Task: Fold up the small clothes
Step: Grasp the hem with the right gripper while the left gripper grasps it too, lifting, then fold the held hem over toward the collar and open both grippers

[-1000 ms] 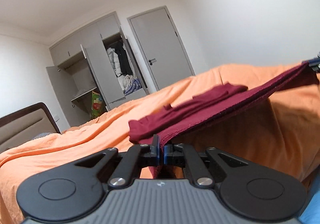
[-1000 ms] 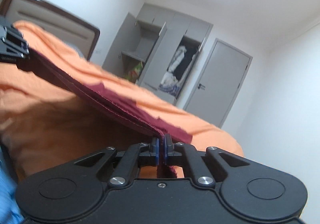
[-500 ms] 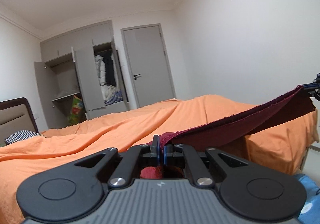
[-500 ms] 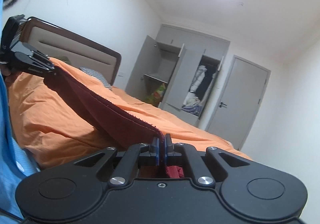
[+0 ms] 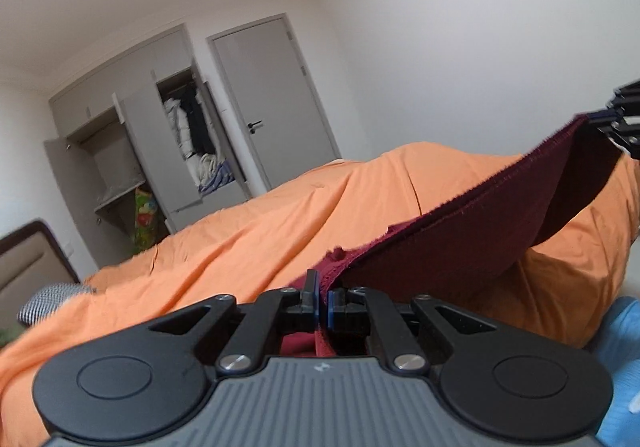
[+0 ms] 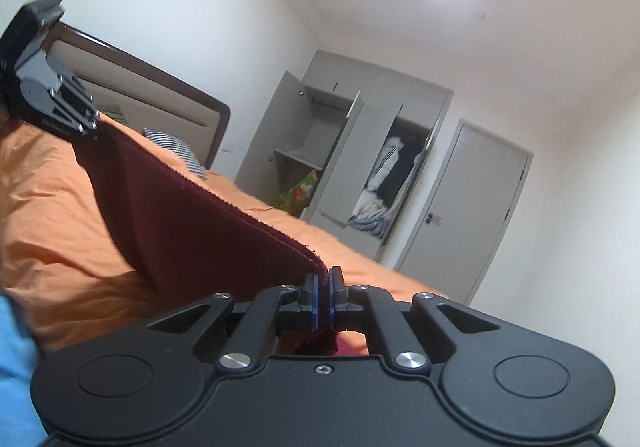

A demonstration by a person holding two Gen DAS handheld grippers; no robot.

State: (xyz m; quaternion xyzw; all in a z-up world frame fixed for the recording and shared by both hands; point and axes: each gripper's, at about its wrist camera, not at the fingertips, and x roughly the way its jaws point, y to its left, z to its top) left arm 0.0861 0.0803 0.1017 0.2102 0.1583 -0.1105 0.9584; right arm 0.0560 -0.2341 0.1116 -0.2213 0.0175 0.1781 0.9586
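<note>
Two handheld grippers hold a dark red garment (image 5: 460, 239) stretched between them above a bed covered in an orange sheet (image 5: 260, 231). The left gripper (image 5: 321, 297) points toward the far end of the room, tilted slightly, its jaws pinched narrow on one corner of the cloth, with folds of red fabric bunched behind the fingers. From there the garment's hemmed edge rises to the right, up to the right gripper (image 5: 622, 119), seen at the frame's right edge.

In the right wrist view, the right gripper (image 6: 322, 297) also clamps narrowly on a corner of the garment (image 6: 180, 227). The cloth runs up and left to the left gripper (image 6: 52, 99), held higher near the headboard (image 6: 160, 87). The garment hangs taut in the air, sagging below its top edge toward the sheet (image 6: 52, 215).

Far across the room stand an open grey wardrobe (image 5: 168, 151) and a closed door (image 5: 276, 103).
</note>
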